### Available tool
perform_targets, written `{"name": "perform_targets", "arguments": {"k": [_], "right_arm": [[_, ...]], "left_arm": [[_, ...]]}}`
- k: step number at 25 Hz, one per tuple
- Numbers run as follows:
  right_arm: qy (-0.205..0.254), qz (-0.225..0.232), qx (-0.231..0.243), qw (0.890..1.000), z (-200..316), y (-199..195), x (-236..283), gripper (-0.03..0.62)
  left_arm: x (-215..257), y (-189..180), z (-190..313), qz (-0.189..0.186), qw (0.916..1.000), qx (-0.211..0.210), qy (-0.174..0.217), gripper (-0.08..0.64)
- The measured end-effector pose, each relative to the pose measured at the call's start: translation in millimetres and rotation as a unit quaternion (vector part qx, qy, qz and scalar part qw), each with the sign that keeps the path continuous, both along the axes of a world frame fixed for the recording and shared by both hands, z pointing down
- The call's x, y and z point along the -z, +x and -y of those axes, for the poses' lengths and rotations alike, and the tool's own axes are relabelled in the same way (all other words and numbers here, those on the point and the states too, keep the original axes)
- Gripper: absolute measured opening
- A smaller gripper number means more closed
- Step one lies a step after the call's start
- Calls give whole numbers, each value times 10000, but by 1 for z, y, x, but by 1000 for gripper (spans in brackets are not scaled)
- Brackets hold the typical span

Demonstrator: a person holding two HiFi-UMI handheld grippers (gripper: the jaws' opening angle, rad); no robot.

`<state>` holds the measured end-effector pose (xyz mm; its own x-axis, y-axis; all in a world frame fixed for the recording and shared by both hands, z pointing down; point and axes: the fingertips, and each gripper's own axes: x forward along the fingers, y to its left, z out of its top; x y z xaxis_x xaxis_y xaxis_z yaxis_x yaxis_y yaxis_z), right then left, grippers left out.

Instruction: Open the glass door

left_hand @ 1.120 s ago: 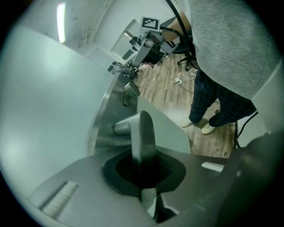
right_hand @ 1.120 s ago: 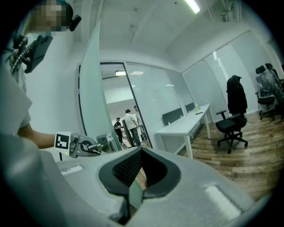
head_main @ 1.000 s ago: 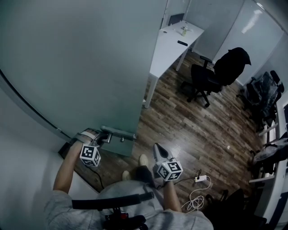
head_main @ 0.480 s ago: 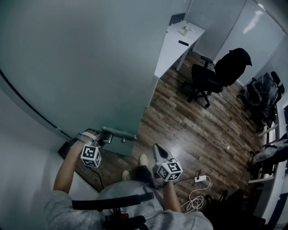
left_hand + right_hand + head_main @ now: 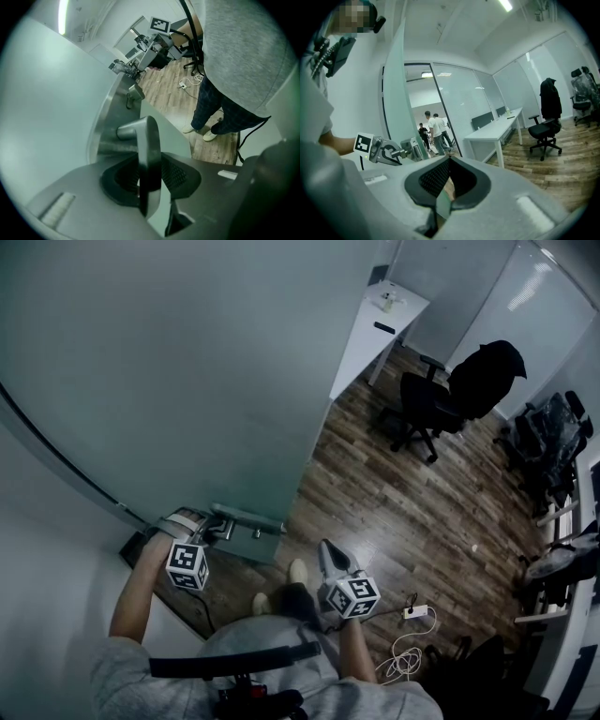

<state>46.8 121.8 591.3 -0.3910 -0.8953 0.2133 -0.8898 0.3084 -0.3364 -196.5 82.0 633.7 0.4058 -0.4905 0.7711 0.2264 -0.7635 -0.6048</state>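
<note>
The frosted glass door [image 5: 187, 381] fills the left of the head view, swung partly open. Its metal lever handle [image 5: 246, 517] sits low on the door's edge. My left gripper [image 5: 217, 526] is at that handle. In the left gripper view the lever [image 5: 149, 154] stands between the jaws of my left gripper [image 5: 150, 176]. The jaws have just been opening, and the pads stand slightly off the lever. My right gripper [image 5: 328, 547] hangs apart over the floor, shut on nothing [image 5: 443, 187].
Past the door's edge stand a white desk [image 5: 375, 329] and a black office chair [image 5: 441, 399] on the wooden floor. A power strip with a white cable [image 5: 412, 615] lies near my feet. More chairs [image 5: 553, 446] crowd the right. People [image 5: 433, 131] stand beyond the doorway.
The door's far edge has swung to the right and now hides more of the white desk. Both grippers have stayed where they were.
</note>
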Motion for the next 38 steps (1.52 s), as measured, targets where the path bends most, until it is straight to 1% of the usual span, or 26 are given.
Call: {"name": "perform_targets", "arguments": {"k": [1, 4, 10, 19, 21, 24, 27, 33, 35, 36, 38], "right_arm": [[-9, 3, 3, 10000, 1, 0, -1, 2], [-34, 8, 40, 10000, 1, -3, -3, 2], [-21, 2, 146, 9999, 2, -10, -2, 2], [-33, 10, 224, 9997, -2, -14, -4, 2], [-25, 7, 240, 9997, -2, -15, -4, 2], [-15, 4, 254, 9997, -2, -16, -5, 2], [-15, 4, 259, 9997, -3, -16, -6, 2], [-9, -4, 253, 9997, -5, -14, -5, 2], [-6, -4, 247, 9997, -5, -14, -5, 2], [-7, -3, 243, 9997, -6, -14, -4, 2], [-11, -2, 239, 9997, -6, -13, -2, 2]], "left_arm": [[2, -2, 1, -3, 10000, 42, -2, 117], [5, -9, -1, -16, 9999, 157, -47, 166], [15, -14, -7, -90, 9996, 245, 52, 173], [37, -26, -20, -330, 9979, 540, 117, 189], [43, -27, -23, -492, 9968, 619, 93, 190], [52, -23, -27, -981, 9922, 766, -64, 190], [63, -17, -30, -1582, 9826, 935, -275, 190], [84, -5, -34, -2722, 9531, 1205, -546, 187], [92, -1, -35, -3096, 9403, 1288, -587, 174], [96, 1, -36, -3308, 9321, 1345, -612, 168], [105, 5, -38, -3740, 9131, 1472, -681, 155]]}}
